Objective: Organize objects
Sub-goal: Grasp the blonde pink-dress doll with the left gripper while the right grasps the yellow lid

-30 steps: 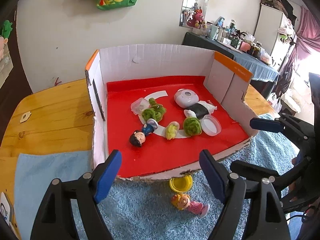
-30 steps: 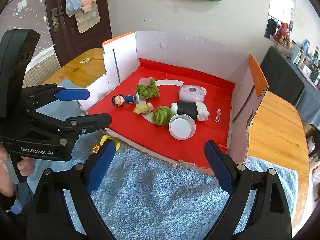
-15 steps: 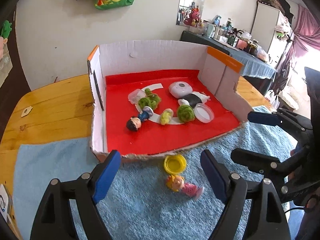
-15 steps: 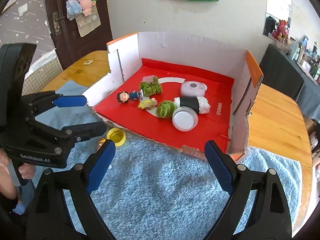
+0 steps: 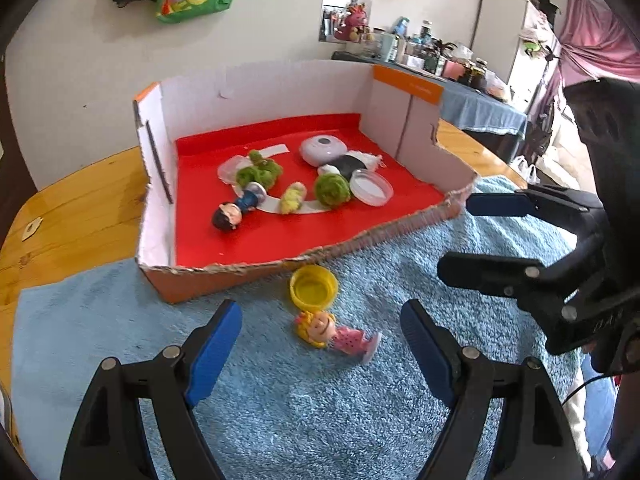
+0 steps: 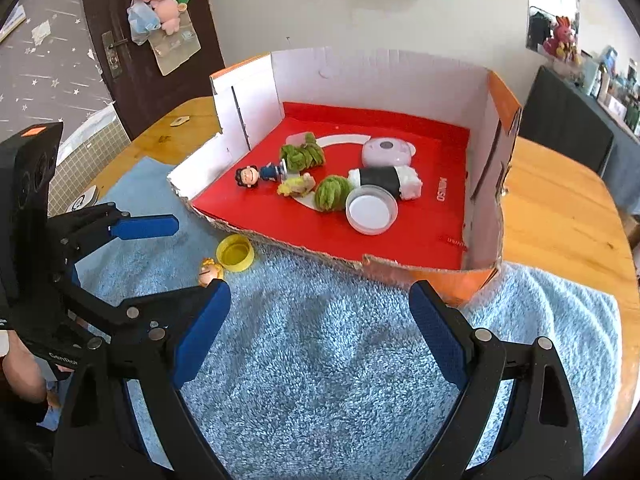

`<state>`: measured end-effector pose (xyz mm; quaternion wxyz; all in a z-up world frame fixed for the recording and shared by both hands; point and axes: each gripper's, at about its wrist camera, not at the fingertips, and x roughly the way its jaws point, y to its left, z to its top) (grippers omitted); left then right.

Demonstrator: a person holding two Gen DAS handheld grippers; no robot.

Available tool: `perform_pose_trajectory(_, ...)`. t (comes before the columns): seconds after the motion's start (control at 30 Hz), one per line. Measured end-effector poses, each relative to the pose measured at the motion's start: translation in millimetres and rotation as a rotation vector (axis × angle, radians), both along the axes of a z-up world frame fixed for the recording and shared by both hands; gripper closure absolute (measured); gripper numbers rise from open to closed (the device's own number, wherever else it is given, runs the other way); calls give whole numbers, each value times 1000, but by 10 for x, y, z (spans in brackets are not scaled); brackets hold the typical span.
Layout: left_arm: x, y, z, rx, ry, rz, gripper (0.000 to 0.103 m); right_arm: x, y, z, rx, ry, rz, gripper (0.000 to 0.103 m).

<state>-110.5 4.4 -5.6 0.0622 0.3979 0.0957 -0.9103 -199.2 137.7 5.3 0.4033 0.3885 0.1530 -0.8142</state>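
While both claws hang open and empty, the blonde doll [image 5: 334,332] lies crosswise at lower centre, nearest the left claw [image 5: 320,354].

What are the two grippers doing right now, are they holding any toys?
Left gripper: open, holding nothing; the blonde doll lies on the towel between its fingers, untouched.
Right gripper: open, holding nothing.

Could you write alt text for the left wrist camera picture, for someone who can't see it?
An open left tool hovers over a blonde doll and a yellow cap lying on a blue towel. Behind them sits a red-floored cardboard box holding small toys.
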Motion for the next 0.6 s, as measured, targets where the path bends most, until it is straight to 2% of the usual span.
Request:
perform_pose_trajectory(0.27,-51,86,-147,15,-34,-78,20,-56,-52,-110,18,-38,0,12)
perform_pose_trajectory(0.47,-80,71,-228,38,-59,-81,20,-78,-128,-153,30,-57,0,12)
perform_pose_trajectory(0.53,-82,66,-232,31,-67,-79,24,-88,-138,-158,28,-60,-3,12)
perform_pose_trajectory(0.6,-81,69,-239,4,-78,-70,32,-100,-140,-161,23,-68,-6,12)
